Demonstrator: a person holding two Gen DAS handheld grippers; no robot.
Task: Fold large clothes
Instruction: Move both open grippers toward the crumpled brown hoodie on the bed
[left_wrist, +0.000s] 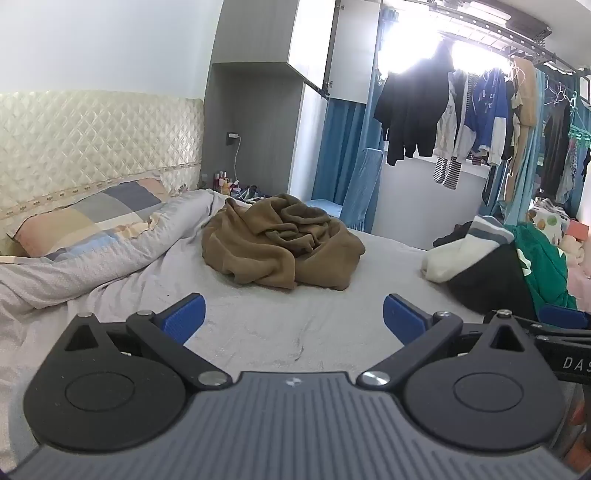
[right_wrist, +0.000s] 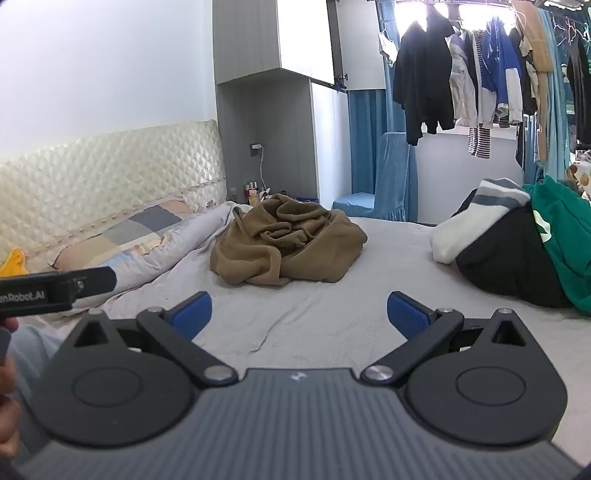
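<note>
- we see the left gripper (left_wrist: 293, 314) with its blue fingers spread wide and nothing between them, held above the bed (left_wrist: 258, 332).
- we see the right gripper (right_wrist: 299, 314) likewise spread wide and empty, above the same grey sheet.
- the brown garment (left_wrist: 282, 242) lies in a crumpled heap near the middle of the bed, well ahead of both grippers and touched by neither; the right view shows it the same way (right_wrist: 286, 243).
- a rolled quilt (left_wrist: 110, 251) and a patchwork pillow (left_wrist: 92, 218) lie to the left of the heap; a pile of other clothes (left_wrist: 509, 258) sits to the right.
- we judge that folding has not yet begun: the garment must first be spread flat.
- risk: its edges, sleeves and hem are hidden in the bunched folds, so a pinch may catch several layers and drag the heap without opening it.
- risk: a low pinch may catch the sheet along with the fabric.
- risk: spreading may push cloth onto the quilt or the pile, since both lie near.
</note>
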